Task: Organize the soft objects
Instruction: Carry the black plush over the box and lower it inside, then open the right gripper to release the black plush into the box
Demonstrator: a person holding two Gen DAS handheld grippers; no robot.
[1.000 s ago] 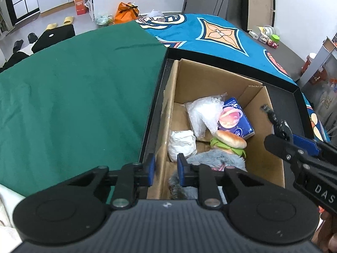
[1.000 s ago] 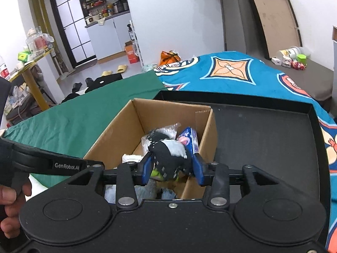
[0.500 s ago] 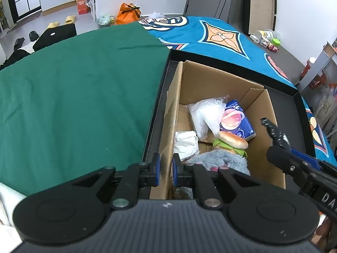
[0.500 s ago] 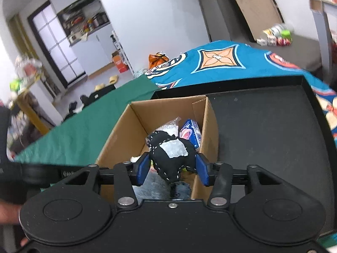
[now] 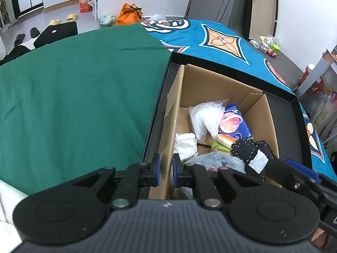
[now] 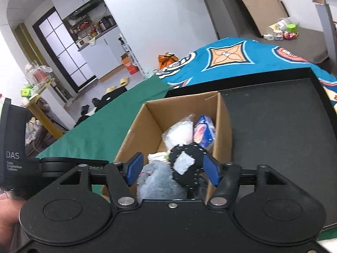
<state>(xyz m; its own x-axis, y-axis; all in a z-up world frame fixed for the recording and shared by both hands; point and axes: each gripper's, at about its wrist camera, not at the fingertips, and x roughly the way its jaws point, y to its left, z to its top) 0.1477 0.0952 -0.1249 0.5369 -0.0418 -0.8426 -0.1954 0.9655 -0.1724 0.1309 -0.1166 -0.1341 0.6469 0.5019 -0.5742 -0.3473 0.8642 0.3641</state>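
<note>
A black plush toy [image 6: 185,164] with white dashed stitching and a pale grey patch sits just inside the near right corner of an open cardboard box [image 6: 137,126], resting against a fluffy grey plush [image 6: 158,181]. The right gripper [image 6: 174,169] frames it with its blue fingers [image 6: 134,167] spread: the jaws are opening, the left finger stands clear of the toy, and the right finger is just beside it, contact not clear.

Deeper in the box lie a clear plastic bag [image 5: 207,116] of white material, a blue tissue pack [image 5: 236,124] printed with a pink planet, a soft toy burger [image 5: 224,142] and a crumpled white wrapper [image 5: 185,145].

The left gripper [image 5: 166,169] has its fingers clenched on the box's near left wall, one inside and one outside.

The box stands in the left end of a shallow black tray [image 6: 284,137]. The tray rests on a surface covered by a green cloth [image 5: 73,94] and a blue patterned cloth [image 5: 221,40]. A hand [image 6: 8,215] shows at the lower left edge of the right wrist view.
</note>
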